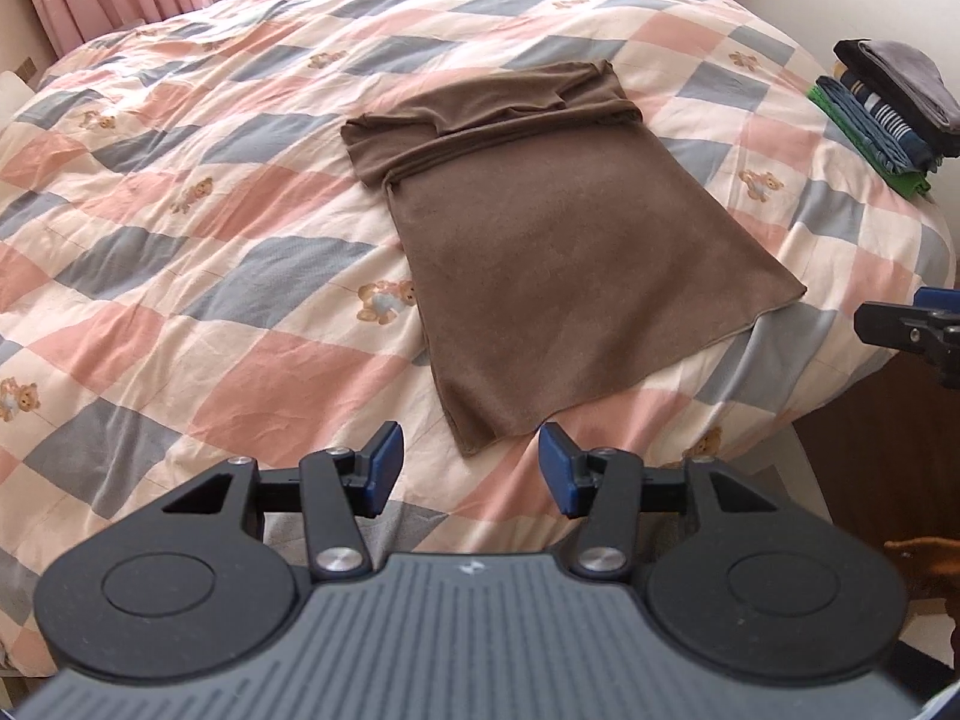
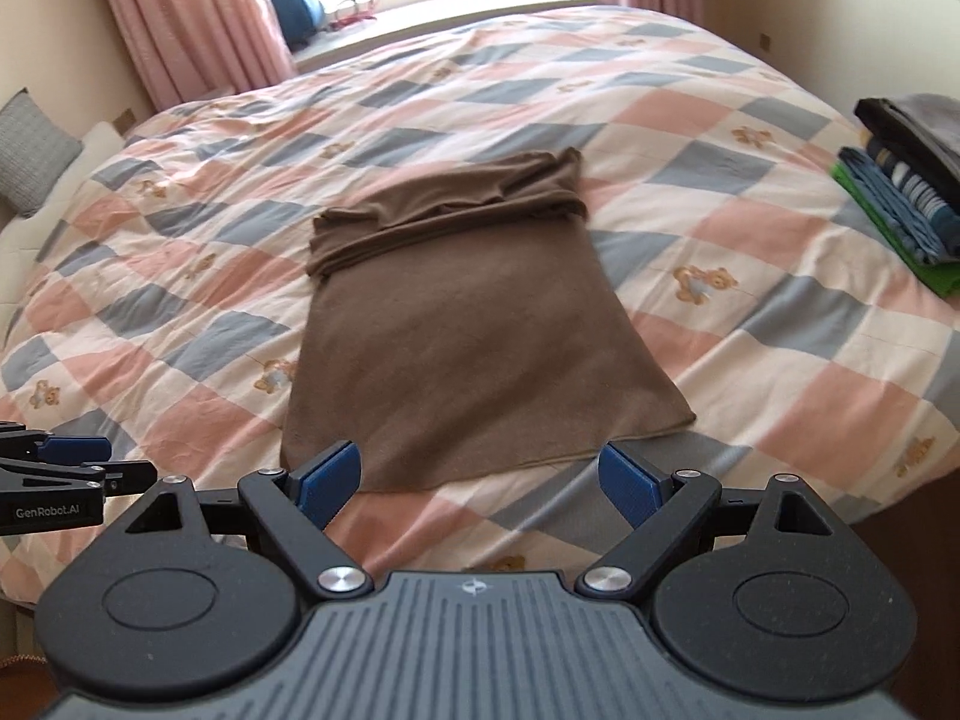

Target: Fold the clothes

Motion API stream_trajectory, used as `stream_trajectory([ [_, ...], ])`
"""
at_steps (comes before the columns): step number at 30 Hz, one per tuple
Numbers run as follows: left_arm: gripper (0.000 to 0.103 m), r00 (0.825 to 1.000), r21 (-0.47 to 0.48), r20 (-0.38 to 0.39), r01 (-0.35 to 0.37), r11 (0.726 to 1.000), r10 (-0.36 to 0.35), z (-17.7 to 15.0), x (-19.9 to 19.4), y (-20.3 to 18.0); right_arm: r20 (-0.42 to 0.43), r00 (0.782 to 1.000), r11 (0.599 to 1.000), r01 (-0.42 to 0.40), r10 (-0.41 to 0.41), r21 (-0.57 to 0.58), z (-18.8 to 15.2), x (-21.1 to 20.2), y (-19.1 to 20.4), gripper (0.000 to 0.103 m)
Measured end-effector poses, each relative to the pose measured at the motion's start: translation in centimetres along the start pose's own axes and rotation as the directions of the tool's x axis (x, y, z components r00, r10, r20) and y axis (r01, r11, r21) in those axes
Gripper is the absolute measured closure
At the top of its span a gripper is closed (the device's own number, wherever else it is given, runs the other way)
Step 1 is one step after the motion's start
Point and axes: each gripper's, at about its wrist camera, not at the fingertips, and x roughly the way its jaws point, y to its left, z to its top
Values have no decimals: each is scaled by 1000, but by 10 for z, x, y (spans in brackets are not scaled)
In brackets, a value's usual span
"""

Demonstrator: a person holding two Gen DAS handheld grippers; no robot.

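A brown garment (image 1: 558,276), partly folded into a long panel, lies flat on the checked quilt (image 1: 180,240). Both the left gripper (image 1: 471,468) and right gripper (image 2: 480,480) hover empty above the quilt's near edge, jaws spread apart. A stack of folded clothes (image 1: 888,114) sits at the quilt's right edge.

Open quilt (image 2: 720,324) around brown garment (image 2: 462,348)

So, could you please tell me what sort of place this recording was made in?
Most likely a home bedroom: a bed with a teddy-bear patchwork quilt, pink curtains beside a window, and a stack of folded clothes near a brown garment.
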Motion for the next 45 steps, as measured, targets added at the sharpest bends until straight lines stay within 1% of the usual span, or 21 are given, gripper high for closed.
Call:
stream_trajectory([
  [3, 57, 1000, 12, -10, 15, 1000, -15, -7, 13, -1, -24, 1000, 1000, 15, -15, -11, -5, 7, -2, 14],
  [6, 60, 1000, 66, 4, 8, 998, -9, -20, 37, -7, -56, 998, 999, 28, -30, -34, -12, 19, -6, 14],
  [9, 63, 1000, 119, 19, 0, 993, -3, -34, 62, -14, -95, 994, 995, 44, -53, -89, -21, 40, -15, 14],
  [11, 64, 999, 171, 33, -32, 985, 27, -40, 86, -25, -113, 991, 987, 57, -74, -151, -26, 57, -22, 14],
  [13, 64, 995, 263, 54, -91, 961, 80, -47, 107, -37, -121, 988, 970, 66, -96, -235, -29, 76, -30, 14],
  [15, 64, 989, 374, 78, -144, 916, 124, -56, 124, -44, -125, 985, 943, 72, -118, -323, -32, 96, -38, 14],
  [18, 64, 977, 527, 123, -213, 823, 174, -71, 146, -51, -102, 984, 875, 81, -146, -477, -33, 121, -50, 15],
  [21, 64, 961, 660, 175, -276, 699, 215, -86, 168, -58, -56, 985, 774, 92, -163, -626, -34, 139, -62, 15],
  [24, 63, 941, 767, 233, -332, 550, 244, -101, 190, -65, -20, 987, 689, 97, -160, -718, -36, 152, -76, 15],
  [28, 64, 911, 863, 316, -392, 320, 264, -121, 219, -74, 11, 986, 605, 109, -164, -789, -41, 166, -91, 15],
  [29, 64, 906, 874, 333, -400, 274, 260, -125, 224, -74, 22, 985, 573, 116, -169, -811, -45, 170, -94, 15],
  [31, 66, 900, 888, 362, -412, 204, 241, -133, 231, -71, 51, 982, 487, 134, -180, -863, -57, 175, -98, 15],
  [33, 67, 893, 892, 394, -429, 145, 220, -142, 234, -70, 103, 977, 366, 167, -187, -915, -72, 181, -104, 15],
  [35, 67, 888, 889, 410, -440, 127, 209, -145, 236, -67, 171, 970, 216, 207, -171, -954, -89, 185, -110, 17],
  [37, 67, 889, 887, 407, -439, 143, 210, -143, 239, -67, 233, 964, 75, 244, -124, -967, -103, 188, -117, 18],
  [39, 67, 891, 885, 403, -438, 160, 210, -137, 240, -66, 265, 961, -14, 265, -75, -964, -108, 191, -122, 22],
  [41, 67, 895, 887, 393, -430, 172, 209, -131, 240, -65, 299, 954, -74, 295, -35, -952, -108, 195, -125, 30],
  [42, 69, 901, 892, 382, -418, 174, 206, -130, 239, -66, 309, 951, -93, 305, -21, -948, -106, 197, -127, 35],
  [43, 78, 907, 898, 368, -404, 176, 203, -129, 237, -67, 313, 950, -105, 310, -13, -945, -102, 200, -128, 38],
  [44, 83, 915, 905, 350, -385, 179, 202, -128, 236, -67, 304, 953, -113, 301, -8, -947, -98, 202, -129, 48],
  [45, 92, 922, 912, 330, -367, 183, 204, -127, 235, -66, 276, 961, -117, 273, -7, -955, -94, 204, -130, 60],
])
